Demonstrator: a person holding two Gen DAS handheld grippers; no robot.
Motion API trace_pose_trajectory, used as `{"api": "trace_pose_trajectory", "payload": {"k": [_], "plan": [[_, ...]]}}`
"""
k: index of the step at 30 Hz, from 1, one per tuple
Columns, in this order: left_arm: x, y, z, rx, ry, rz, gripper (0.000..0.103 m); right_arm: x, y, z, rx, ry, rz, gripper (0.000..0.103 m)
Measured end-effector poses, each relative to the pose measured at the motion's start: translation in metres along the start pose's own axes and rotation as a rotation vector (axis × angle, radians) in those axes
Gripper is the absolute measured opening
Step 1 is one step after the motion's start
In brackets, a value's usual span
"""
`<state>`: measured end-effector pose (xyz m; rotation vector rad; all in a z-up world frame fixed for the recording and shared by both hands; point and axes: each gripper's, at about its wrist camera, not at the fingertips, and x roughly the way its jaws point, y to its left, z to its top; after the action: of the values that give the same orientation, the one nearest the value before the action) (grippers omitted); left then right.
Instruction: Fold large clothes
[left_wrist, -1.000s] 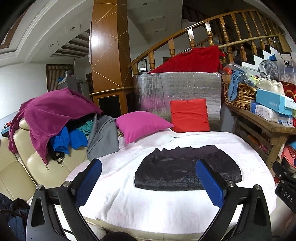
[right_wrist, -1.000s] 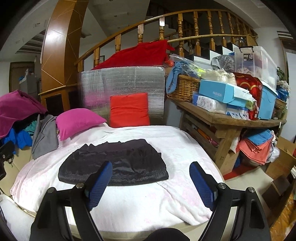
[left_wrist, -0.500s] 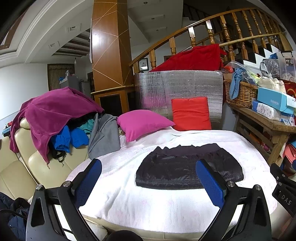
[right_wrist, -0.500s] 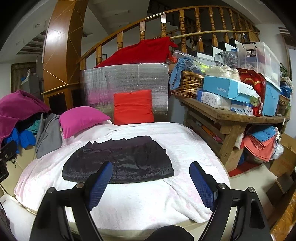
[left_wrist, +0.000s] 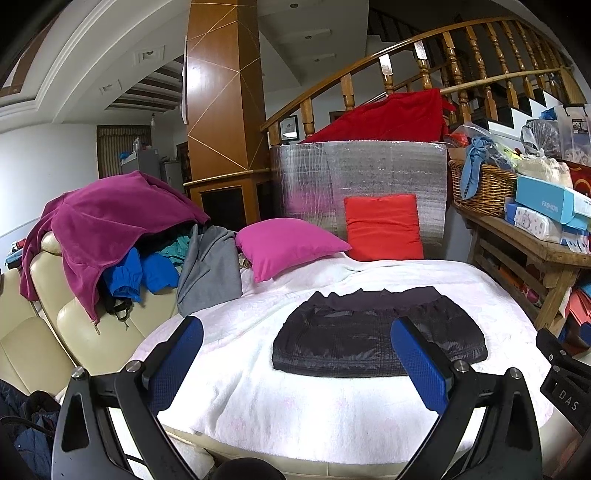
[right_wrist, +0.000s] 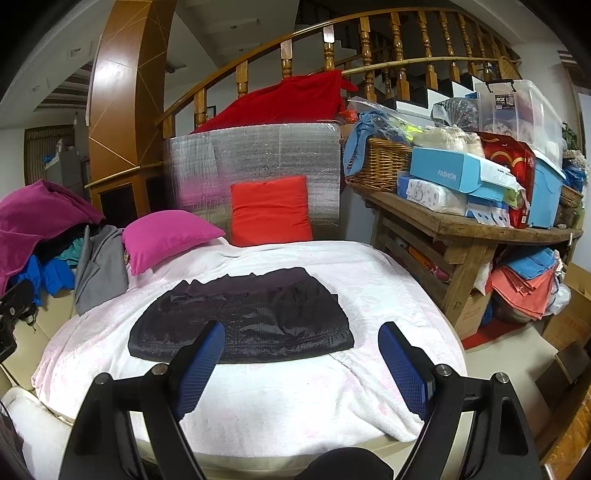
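Two pairs of blue-padded fingers stand spread wide with nothing between them: the left gripper (left_wrist: 295, 363) and the right gripper (right_wrist: 301, 367) both hover short of the near edge of the white blanket (left_wrist: 295, 402), level and pointing forward, touching nothing. Beyond them the dark garment (left_wrist: 376, 338), already a compact folded rectangle, lies flat near the blanket's middle, well apart from the pink cushion (left_wrist: 288, 245) and the clothes pile (left_wrist: 122, 236) on the sofa. Its thin, glossy, quilted-looking fabric is probably light, limp and somewhat slippery; a pinch at the two near corners, through all layers, would likely hold best.
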<state>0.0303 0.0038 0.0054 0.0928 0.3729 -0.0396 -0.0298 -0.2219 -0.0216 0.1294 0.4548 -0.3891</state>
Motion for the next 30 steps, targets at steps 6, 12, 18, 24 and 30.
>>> {"api": "trace_pose_trajectory", "payload": {"k": [6,12,18,24,30], "plan": [[0.000,0.000,0.000,-0.001,0.000,0.001,0.101,-0.001,0.000,0.000,-0.001,-0.003,0.002,0.088],[-0.003,-0.001,0.002,-0.001,-0.008,0.006,0.101,-0.006,0.000,0.003,0.002,-0.014,0.009,0.088],[-0.012,0.002,0.008,-0.016,-0.030,0.011,0.101,-0.015,0.002,0.010,0.002,-0.040,0.011,0.088],[-0.015,0.007,0.008,-0.025,-0.036,0.007,0.101,-0.020,0.006,0.014,-0.002,-0.049,0.008,0.087],[-0.008,0.014,0.012,-0.033,-0.028,0.014,0.101,-0.012,0.019,0.021,-0.029,-0.043,0.018,0.087]]}}
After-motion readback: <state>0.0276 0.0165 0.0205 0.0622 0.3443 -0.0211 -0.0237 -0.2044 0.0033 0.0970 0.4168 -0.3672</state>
